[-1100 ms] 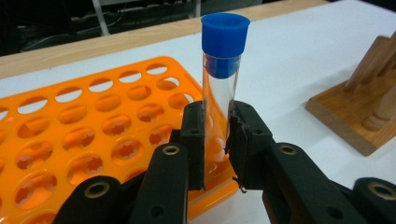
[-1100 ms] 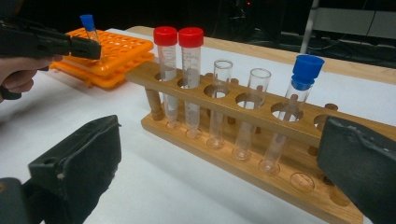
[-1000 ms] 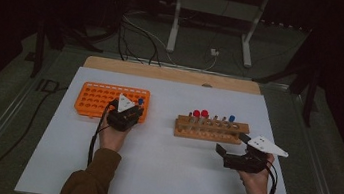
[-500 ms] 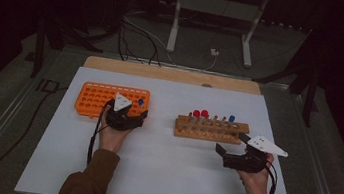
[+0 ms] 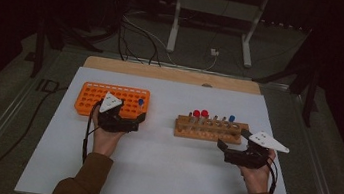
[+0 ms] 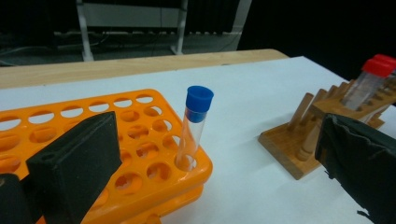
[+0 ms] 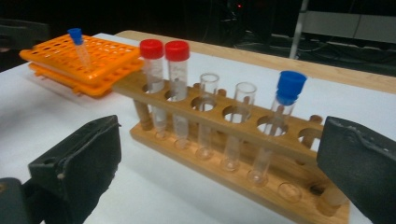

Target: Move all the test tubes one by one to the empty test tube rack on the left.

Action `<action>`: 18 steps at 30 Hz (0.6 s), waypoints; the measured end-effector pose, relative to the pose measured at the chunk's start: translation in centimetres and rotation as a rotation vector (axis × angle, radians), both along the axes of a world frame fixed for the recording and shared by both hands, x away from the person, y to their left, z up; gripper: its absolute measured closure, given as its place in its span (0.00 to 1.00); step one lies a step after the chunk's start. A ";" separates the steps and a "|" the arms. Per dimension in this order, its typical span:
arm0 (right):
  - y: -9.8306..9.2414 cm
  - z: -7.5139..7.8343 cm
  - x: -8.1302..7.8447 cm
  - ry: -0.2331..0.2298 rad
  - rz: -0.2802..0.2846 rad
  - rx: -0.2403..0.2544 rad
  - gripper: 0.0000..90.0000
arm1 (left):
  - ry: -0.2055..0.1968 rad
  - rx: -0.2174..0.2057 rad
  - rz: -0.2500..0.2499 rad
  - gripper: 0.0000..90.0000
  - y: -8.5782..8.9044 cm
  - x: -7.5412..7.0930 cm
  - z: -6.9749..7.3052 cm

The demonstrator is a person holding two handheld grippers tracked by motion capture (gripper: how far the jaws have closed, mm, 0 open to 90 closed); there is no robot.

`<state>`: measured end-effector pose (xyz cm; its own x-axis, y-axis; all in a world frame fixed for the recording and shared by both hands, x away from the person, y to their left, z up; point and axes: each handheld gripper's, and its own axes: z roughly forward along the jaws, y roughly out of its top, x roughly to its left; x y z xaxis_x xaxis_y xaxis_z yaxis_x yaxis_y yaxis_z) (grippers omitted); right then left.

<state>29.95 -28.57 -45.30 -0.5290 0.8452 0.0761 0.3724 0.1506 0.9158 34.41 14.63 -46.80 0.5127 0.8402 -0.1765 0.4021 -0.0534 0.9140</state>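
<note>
In the left gripper view, the blue-capped tube stands nearly upright in the orange rack at frame centre, released between the left gripper's just-opened, widely spread jaws.

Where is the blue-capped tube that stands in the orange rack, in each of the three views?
High view: the blue-capped tube stands left of centre, at the right end of the orange rack.
Left gripper view: centre, in a near corner hole of the rack, between the open claw's jaws.
Right gripper view: far upper left, leaning in the rack.
Shared landmark: the wooden rack holding two red-capped tubes.
</note>
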 end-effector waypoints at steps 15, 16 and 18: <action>-0.5 1.5 2.6 -0.017 -0.075 -0.029 0.12 | -0.006 -0.023 -0.010 0.00 1.2 -3.0 0.0; -0.6 1.5 2.9 -0.013 -0.082 -0.027 0.14 | -0.009 -0.017 -0.009 0.00 1.3 -3.1 0.1; -0.7 1.4 3.3 0.001 -0.096 -0.023 0.16 | -0.017 -0.012 -0.003 0.00 1.4 -3.3 0.1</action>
